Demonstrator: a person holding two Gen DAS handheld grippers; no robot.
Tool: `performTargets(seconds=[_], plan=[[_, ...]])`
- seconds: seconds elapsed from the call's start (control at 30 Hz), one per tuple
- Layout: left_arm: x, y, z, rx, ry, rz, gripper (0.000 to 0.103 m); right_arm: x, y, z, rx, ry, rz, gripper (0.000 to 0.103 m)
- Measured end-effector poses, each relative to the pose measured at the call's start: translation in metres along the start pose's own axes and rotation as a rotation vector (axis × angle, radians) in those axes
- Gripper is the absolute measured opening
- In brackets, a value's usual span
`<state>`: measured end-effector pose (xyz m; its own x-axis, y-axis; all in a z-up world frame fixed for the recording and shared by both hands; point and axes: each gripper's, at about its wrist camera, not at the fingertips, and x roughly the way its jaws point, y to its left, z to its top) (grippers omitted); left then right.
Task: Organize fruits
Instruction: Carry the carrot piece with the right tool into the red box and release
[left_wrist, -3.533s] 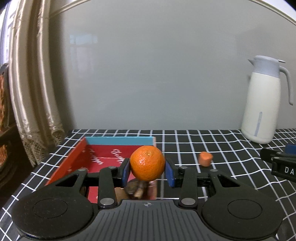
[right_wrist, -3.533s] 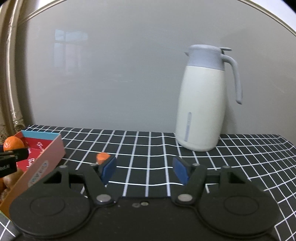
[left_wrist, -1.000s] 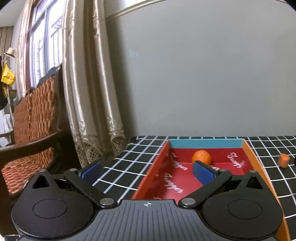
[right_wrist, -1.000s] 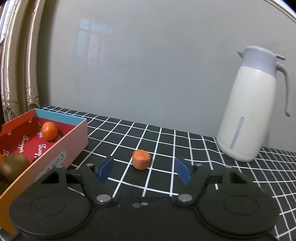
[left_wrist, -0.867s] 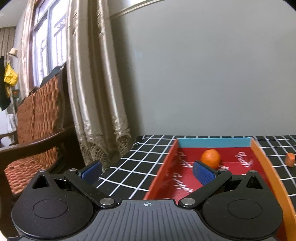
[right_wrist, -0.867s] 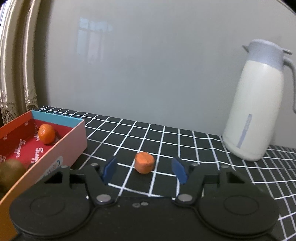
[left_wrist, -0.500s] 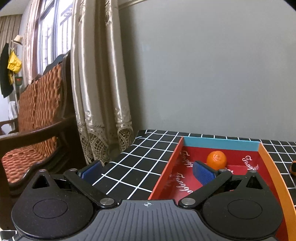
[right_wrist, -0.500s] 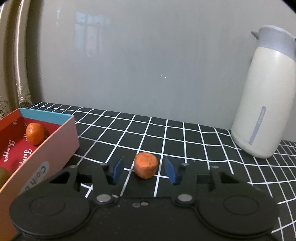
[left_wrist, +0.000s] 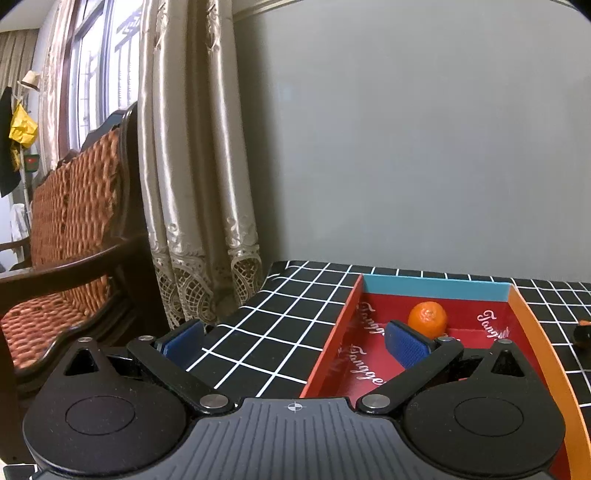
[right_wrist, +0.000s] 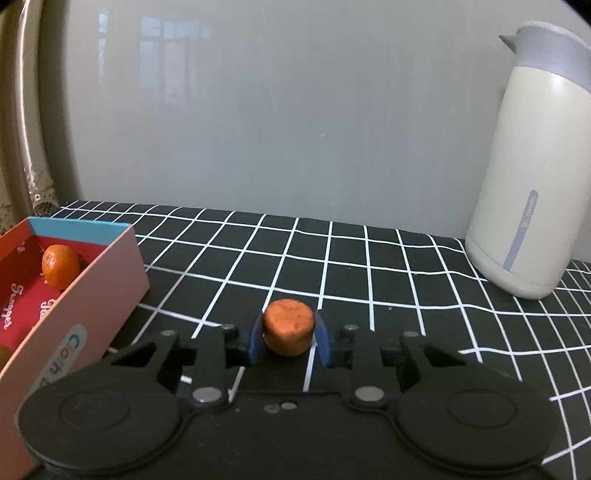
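Note:
An orange mandarin lies at the far end of the red box on the checked table; it also shows in the right wrist view. My left gripper is open and empty, its right finger over the box, its left finger over the table's left edge. My right gripper is shut on a small orange carrot-like chunk that rests on the table, right of the box.
A cream thermos jug stands at the back right. A grey wall runs behind the table. A wicker chair and curtains stand left of the table's edge. A brown fruit lies at the box's near end.
My right gripper has moved forward around the orange chunk and closed on it. My left gripper, open and empty since dropping the mandarin in the box, has swung slightly left.

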<state>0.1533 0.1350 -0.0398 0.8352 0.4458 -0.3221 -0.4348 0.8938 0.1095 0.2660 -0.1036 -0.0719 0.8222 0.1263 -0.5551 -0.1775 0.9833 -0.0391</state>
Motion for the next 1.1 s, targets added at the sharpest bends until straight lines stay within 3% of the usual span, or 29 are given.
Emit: performTargets(seconds=[0.47, 0.7, 0.93, 1.1], plan=[[-0.048, -0.018, 0.004, -0.017, -0.041, -0.042, 0.103, -0.089, -0.005, -0.014, -0.019, -0.075, 0.002, 0.028], [-0.071, -0.015, 0.005, -0.029, -0.076, -0.019, 0.103, -0.126, 0.012, -0.019, -0.069, -0.114, 0.053, 0.028], [-0.080, -0.009, -0.003, -0.045, -0.047, -0.012, 0.103, -0.147, 0.041, -0.023, -0.110, -0.128, 0.122, 0.028], [-0.094, -0.001, -0.010, 0.016, -0.065, -0.017, 0.103, -0.158, 0.060, -0.017, -0.126, -0.149, 0.155, 0.028]])
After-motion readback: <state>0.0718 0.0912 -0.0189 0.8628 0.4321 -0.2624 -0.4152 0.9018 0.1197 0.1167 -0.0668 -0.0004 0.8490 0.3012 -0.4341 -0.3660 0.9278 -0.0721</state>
